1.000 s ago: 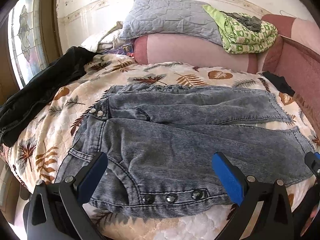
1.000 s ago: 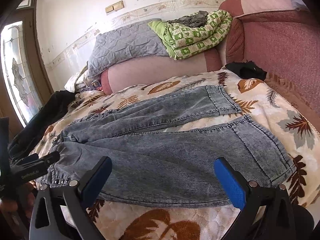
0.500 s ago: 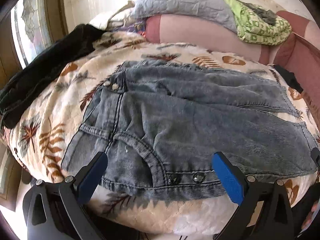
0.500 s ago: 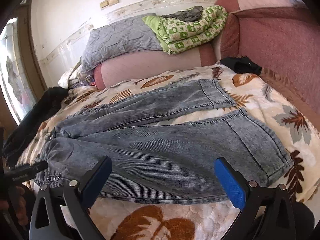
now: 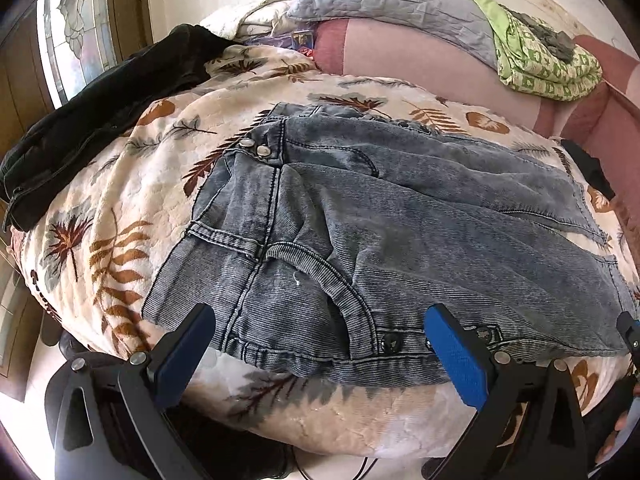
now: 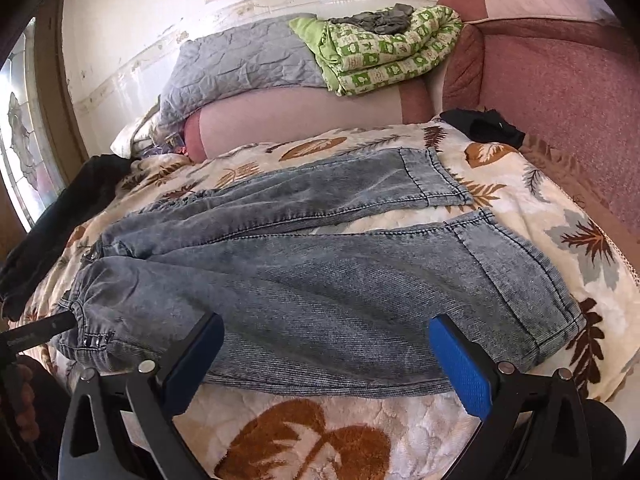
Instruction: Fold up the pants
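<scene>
Grey-blue denim pants (image 5: pixel 400 232) lie flat on the leaf-print bed (image 5: pixel 120 208) (legs slightly apart). Left gripper (image 5: pixel 320 344) gapes over the waistband; right gripper (image 6: pixel 326 354) gapes empty over the nearer leg.

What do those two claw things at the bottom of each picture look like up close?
Both look alike. The left gripper and the right gripper each have two black plastic fingers with triangular cut-outs and silver round rivets. Each finger ends in a flat, bright blue textured pad. A thin dark cable trails beneath the left one. No sleeves show.
</scene>
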The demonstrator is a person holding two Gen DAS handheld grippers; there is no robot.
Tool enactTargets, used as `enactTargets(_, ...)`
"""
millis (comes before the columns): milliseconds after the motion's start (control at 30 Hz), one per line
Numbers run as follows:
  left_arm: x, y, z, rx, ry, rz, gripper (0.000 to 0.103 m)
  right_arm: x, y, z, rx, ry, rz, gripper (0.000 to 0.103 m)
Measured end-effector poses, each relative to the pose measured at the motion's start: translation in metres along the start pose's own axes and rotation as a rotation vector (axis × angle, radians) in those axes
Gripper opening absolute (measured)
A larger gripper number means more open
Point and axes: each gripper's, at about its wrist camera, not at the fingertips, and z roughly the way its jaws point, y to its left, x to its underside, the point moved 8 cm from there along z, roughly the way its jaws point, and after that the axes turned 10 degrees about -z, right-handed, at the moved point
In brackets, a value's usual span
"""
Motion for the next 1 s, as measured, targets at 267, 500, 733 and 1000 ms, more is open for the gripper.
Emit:
enactTargets(267, 0.000, 0.005, 0.003, 0.003, 0.006, -0.008, 0.103, 0.002, -0.007, 0.002, 0.001, 0.016, 0.032, 0.103)
enactTargets(500, 0.000, 0.010, 0.005, 0.015, 0.020, -0.024, 0.103, 0.004, -0.007, 0.003, -0.050, 0.043, 0.067, 0.103)
enactTargets(733, 0.006, 0.032, 0.025, 0.137, 0.170, -0.213, 0.103, 0.026, -0.049, -0.006, -0.353, 0.183, 0.504, 0.103)
enactTargets(1000, -0.004, 0.040, 0.035, 0.097, 0.185, -0.229, 0.103, 0.033, -0.159, -0.005, -0.255, 0.213, 0.805, 0.103)
